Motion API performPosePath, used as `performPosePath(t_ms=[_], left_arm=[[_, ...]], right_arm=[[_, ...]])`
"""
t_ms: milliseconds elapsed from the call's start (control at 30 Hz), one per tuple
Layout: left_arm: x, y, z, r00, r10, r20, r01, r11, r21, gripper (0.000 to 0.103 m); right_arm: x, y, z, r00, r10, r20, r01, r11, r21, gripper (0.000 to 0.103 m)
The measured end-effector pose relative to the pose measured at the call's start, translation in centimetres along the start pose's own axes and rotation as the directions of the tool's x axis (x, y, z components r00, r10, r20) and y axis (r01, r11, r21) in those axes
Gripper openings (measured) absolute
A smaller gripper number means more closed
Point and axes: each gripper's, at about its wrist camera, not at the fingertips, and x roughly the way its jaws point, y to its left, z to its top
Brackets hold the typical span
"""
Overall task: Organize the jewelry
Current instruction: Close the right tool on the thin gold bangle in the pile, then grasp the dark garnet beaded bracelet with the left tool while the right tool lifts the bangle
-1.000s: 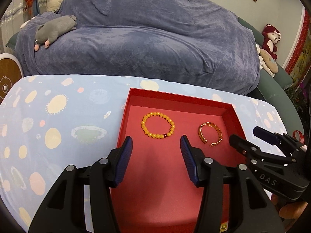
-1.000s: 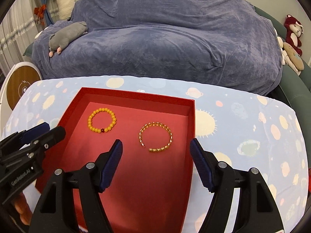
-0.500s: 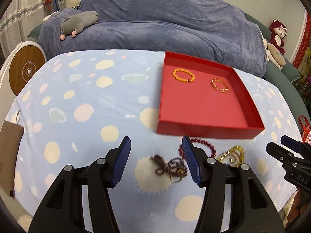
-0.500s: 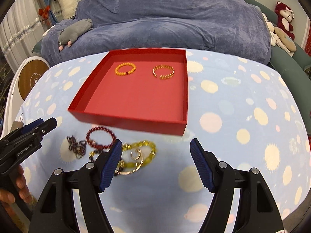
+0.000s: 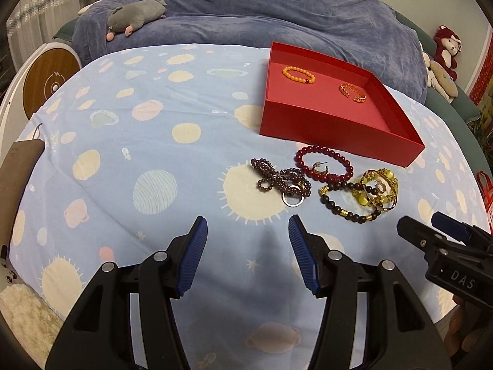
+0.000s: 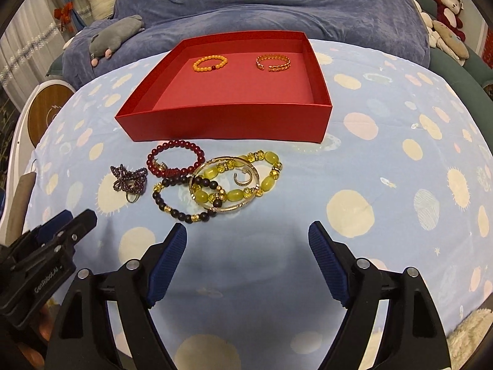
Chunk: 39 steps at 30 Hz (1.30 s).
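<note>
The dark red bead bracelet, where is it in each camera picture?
Left wrist view: the dark red bead bracelet lies right of centre, just in front of the red box.
Right wrist view: the bracelet lies left of centre.
Shared landmark: the red box, directly behind it in both.

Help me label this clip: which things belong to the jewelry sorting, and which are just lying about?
Job: red box, orange bead bracelet, gold cuff, dark red bead bracelet, yellow bead bracelet.
Lying about: grey plush, red monkey plush.
</note>
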Motion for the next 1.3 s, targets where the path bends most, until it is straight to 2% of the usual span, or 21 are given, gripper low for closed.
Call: performPosePath(t_ms=[200, 533, 633, 767, 1133, 1200, 1233, 1300], left_arm=[[0.1, -0.1, 0.0, 1.0, 0.005, 0.01, -0.005, 1.0, 0.005, 0.052], [0.6, 1.0, 0.4, 1.0, 0.002, 0.0, -0.002, 0.999, -0.035, 0.052], [0.8, 1.2, 0.5, 1.0, 0.0, -0.007, 0.0, 0.999, -0.047, 0.052], [0.9, 1.3, 0.5, 1.0, -0.007, -0.012, 0.007, 0.998, -0.057, 0.052], [0.8, 0.3, 0.8, 1.0, -0.023, -0.01, 0.022, 0.998, -0.054, 0.054], [0.9, 0.2, 0.9, 1.0, -0.027, -0.014, 0.026, 0.998, -0.057, 0.054], [1.0, 0.1, 0.9, 1.0, -0.027, -0.015, 0.026, 0.998, -0.058, 0.054], [1.0, 0.0, 0.8, 0.999, -0.028, -0.016, 0.027, 0.998, -0.062, 0.054]], right_arm=[[2.3, 0.8, 1.7, 1.0, 0.001, -0.019, -0.001, 1.0, 0.018, 0.078], [4.6, 1.6, 2.5, 0.999, -0.025, -0.04, 0.025, 1.0, 0.002, 0.078], [4.7, 1.5, 2.4, 0.999, -0.025, -0.041, 0.026, 1.0, 0.007, 0.074], [4.4, 1.4, 2.2, 0.999, -0.008, -0.036, 0.007, 1.0, -0.002, 0.058], [2.3, -0.1, 1.3, 1.0, 0.027, -0.012, -0.026, 0.999, 0.038, 0.056], [1.7, -0.7, 1.0, 0.999, 0.035, -0.009, -0.034, 0.998, 0.049, 0.043], [1.6, -1.0, 0.9, 0.999, 0.045, -0.017, -0.044, 0.997, 0.057, 0.029], [1.5, -1.6, 0.4, 0.998, 0.052, -0.03, -0.05, 0.997, 0.065, 0.028]])
